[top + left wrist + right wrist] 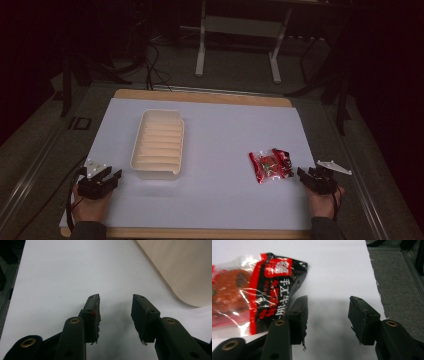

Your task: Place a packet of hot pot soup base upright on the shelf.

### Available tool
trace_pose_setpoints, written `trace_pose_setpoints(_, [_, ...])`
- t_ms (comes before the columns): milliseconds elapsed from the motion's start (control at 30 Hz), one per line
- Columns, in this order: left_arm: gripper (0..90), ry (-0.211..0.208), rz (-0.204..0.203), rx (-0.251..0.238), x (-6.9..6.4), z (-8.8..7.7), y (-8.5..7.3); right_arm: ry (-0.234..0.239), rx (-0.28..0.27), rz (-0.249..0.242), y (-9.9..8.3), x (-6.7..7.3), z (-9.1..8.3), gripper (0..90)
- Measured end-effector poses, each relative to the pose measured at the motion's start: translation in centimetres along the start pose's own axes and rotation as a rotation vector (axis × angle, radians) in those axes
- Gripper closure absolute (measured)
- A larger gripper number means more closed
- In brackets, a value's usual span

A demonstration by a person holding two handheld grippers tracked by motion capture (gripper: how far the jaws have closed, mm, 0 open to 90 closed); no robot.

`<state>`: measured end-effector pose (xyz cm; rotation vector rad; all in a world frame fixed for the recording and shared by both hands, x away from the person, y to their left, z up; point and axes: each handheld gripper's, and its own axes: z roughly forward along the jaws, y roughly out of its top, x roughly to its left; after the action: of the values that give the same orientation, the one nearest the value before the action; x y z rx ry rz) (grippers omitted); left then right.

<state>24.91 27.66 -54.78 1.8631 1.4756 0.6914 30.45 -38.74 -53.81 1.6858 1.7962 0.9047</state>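
Right tongs [328, 320]: released, jaws spread wide with nothing between them; resting low at the 4 o'clock edge of the surface [225, 125] in the high view.
Left tongs [115, 315]: released, jaws apart over bare sheet; parked at 8 o'clock, just beside the tray's near corner.
Snack packet [270, 165]: red and black wrapper with a clear window, lying flat just at 9 o'clock of the right tongs, apart from them. In the right gripper view its black corner sits outside the left jaw, not in the gap.
Tray [158, 144]: cream, ribbed, empty; at 10 o'clock of centre, well apart from the packet.
Step in hand (judged): approach and grasp of the packet with the right tongs.
Technique: swing the tongs toward 9 o'clock until the packet's near edge lies squarely between the jaws. Keep the lower jaw skimming the sheet so it slides under the film. Clamp on the sealed black edge, not the puffed middle; crinkled film may slip.
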Motion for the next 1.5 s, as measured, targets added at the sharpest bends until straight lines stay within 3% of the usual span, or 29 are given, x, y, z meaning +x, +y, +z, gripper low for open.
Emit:
trace_pose_setpoints(333, [63.0,-0.014,-0.021,-0.015,0.3,-0.2,-0.1,0.058,-0.028,-0.002,0.4,0.7,-0.9,50.4])
trace_pose_setpoints(667, [62.9,-0.025,-0.003,-0.031,0.2,-0.3,-0.1,0.130,-0.048,0.034,0.7,1.2,-1.3,48.5])
trace_pose_setpoints(800, [63.0,-0.026,0.018,-0.026,0.0,-0.2,-0.1,0.144,-0.048,0.030,0.8,1.5,-1.4,48.8])
trace_pose_setpoints(1500, [63.0,-0.032,0.016,-0.037,0.0,-0.3,-0.2,0.200,-0.032,0.052,0.9,3.0,-0.5,48.8])
